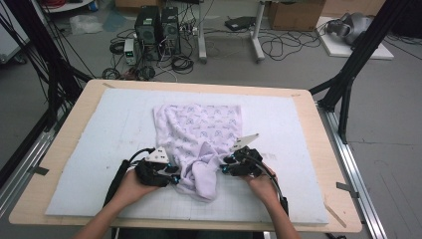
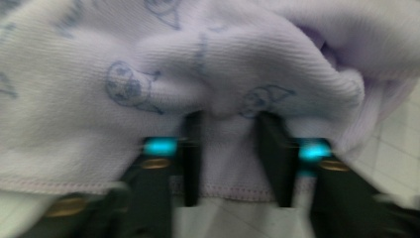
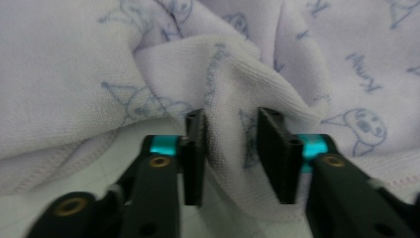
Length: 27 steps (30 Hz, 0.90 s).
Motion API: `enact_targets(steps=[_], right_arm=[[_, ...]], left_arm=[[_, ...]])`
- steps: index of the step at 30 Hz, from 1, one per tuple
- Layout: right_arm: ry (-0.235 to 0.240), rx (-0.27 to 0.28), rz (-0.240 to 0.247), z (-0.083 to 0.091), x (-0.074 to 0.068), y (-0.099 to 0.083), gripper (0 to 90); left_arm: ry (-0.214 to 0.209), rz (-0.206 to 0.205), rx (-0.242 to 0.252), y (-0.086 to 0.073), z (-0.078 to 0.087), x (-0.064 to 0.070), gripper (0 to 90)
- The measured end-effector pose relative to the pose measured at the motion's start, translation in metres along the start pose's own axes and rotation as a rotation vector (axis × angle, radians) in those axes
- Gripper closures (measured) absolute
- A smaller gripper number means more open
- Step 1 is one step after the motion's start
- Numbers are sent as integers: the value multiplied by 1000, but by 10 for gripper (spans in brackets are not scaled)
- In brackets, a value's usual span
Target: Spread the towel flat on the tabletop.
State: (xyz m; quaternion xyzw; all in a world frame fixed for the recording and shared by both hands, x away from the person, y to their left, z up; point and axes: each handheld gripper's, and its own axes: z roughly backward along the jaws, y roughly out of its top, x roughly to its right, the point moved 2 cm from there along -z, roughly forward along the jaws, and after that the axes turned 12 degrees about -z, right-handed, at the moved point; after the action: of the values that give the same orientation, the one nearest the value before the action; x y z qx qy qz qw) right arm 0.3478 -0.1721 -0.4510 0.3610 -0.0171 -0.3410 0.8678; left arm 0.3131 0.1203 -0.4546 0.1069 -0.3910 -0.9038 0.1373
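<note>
— Towel (image 1: 199, 130) position?
— Middle of the white pad (image 1: 89, 149) on the bench (image 1: 59, 149), far half flat, near edge bunched into a fold.
— Left tool (image 1: 171, 175)?
— At the fold's left side, jaws part-open with the hem between them.
— Right tool (image 1: 226, 167)?
— At its right side, jaws likewise apart around a ridge of cloth.

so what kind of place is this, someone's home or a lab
Most likely a lab or workshop set up for recording: computer towers and loose cables sit on the bare floor, black frame struts flank the table, and cardboard boxes stand at the back.
</note>
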Motion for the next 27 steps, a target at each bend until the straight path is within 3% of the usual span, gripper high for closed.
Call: enact_targets(steps=[1,5,6,8,9,10,11,15,17,19,20,21,23,24,27], right_arm=[[11,-5,4,1,1,1,836],[40,20,-26,16,6,0,851],[34,35,-26,22,6,-1,851],[25,59,-30,35,8,-1,851],[18,68,-30,42,9,0,851],[3,72,-28,49,10,0,851],[-5,78,-28,56,11,0,851],[-26,77,-46,74,20,0,850],[-37,74,-59,74,26,-1,849],[-46,46,-81,64,32,0,844],[-53,25,-78,57,35,0,837],[-54,6,-85,50,37,0,819],[-56,-9,-95,42,39,0,719],[-56,-9,-95,42,39,0,719],[-39,60,-107,56,40,-4,615]], left_arm=[[-10,-2,-9,0,3,-4,855],[22,-3,5,0,17,-10,877],[57,9,21,-2,30,-17,878],[72,16,24,-3,37,-21,880],[106,25,27,-4,49,-29,881],[106,25,27,-4,49,-29,881],[139,42,37,-4,60,-36,881],[183,65,46,-6,71,-46,881],[207,78,40,-8,72,-53,881],[234,95,5,-9,62,-66,880],[234,95,5,-9,62,-66,880],[231,104,-21,-11,52,-69,877],[221,103,-27,-13,50,-67,855],[221,103,-27,-13,50,-67,812],[226,109,-16,-18,58,-64,694]])
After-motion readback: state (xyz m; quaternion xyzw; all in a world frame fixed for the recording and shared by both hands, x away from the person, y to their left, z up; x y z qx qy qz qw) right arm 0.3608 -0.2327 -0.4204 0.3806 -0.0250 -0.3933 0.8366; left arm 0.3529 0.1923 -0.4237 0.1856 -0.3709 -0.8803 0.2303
